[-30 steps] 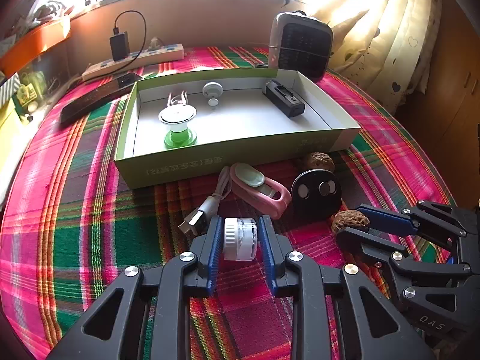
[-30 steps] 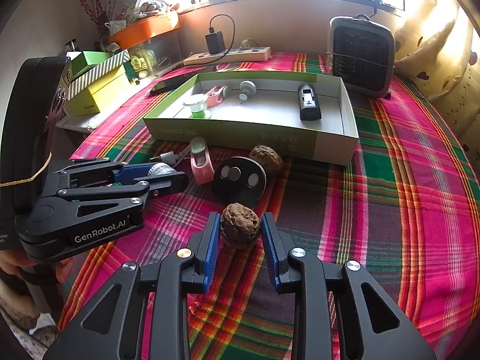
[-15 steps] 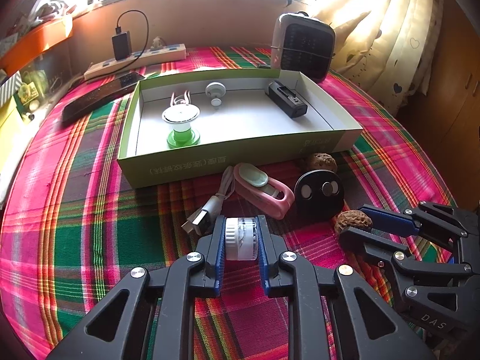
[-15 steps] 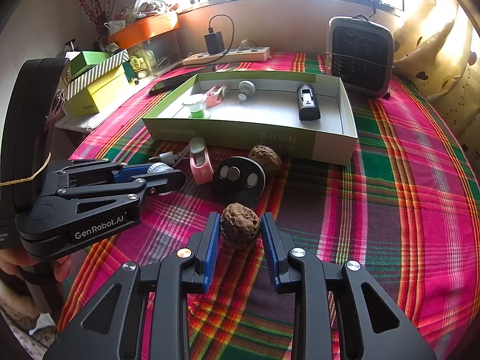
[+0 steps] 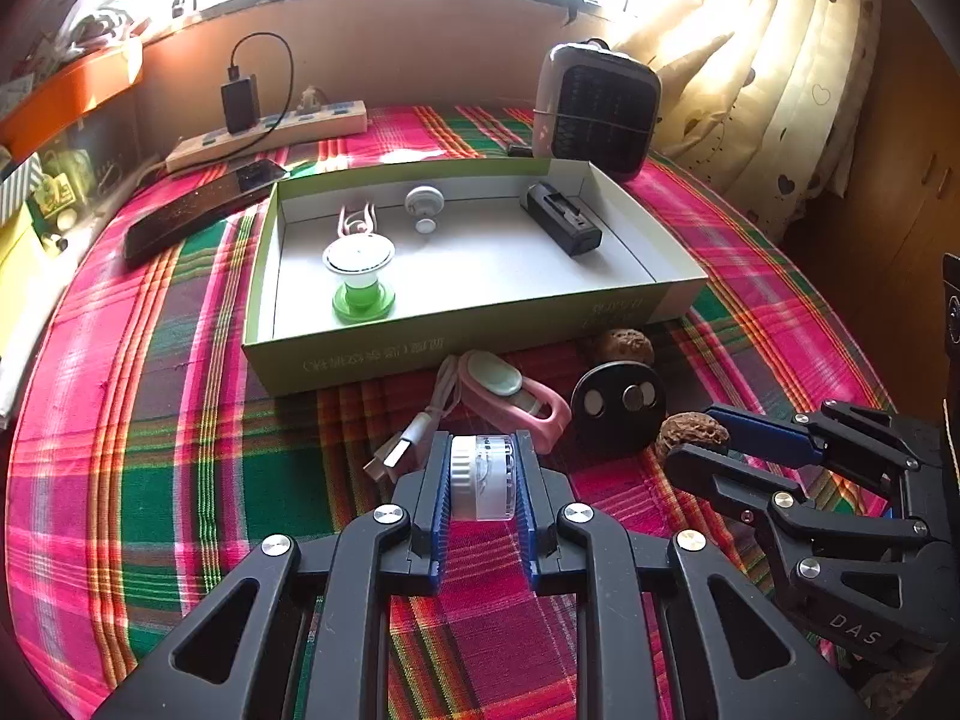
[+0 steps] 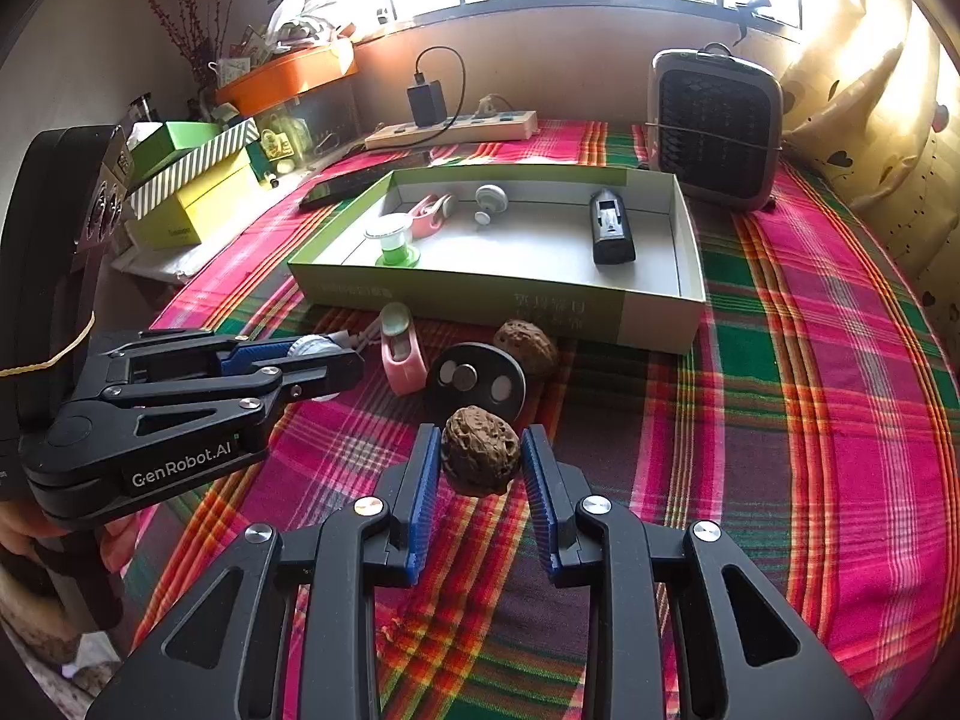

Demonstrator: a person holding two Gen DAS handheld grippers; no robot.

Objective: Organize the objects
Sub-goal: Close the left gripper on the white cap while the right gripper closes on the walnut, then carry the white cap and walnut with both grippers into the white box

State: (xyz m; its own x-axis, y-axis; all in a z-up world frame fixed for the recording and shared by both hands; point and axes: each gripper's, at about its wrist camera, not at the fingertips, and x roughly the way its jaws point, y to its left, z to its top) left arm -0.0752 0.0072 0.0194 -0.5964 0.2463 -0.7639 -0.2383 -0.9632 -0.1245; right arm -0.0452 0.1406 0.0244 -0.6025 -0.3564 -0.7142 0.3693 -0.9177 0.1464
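My left gripper (image 5: 483, 471) is shut on a small white and silver cylinder (image 5: 483, 486) just above the plaid cloth. My right gripper (image 6: 480, 459) stands around a brown walnut (image 6: 480, 450), jaws close to its sides with small gaps showing. A green tray box (image 5: 384, 354) ahead holds a green-based spool (image 5: 359, 276), a white knob (image 5: 425, 207), a pink clip (image 6: 427, 213) and a black device (image 5: 561, 219). In front of the box lie a pink clip with a cable (image 5: 510, 399), a black disc (image 5: 618, 405) and a second walnut (image 5: 618, 345).
A small heater (image 5: 594, 108) stands behind the box at the right. A power strip with charger (image 5: 264, 135) and a dark remote (image 5: 192, 213) lie at the back left. Stacked green and yellow boxes (image 6: 192, 186) sit beyond the table's left edge. Curtains hang at the right.
My left gripper has closed onto the white cylinder, which was between open jaws a second ago. The right gripper has stayed around the walnut.
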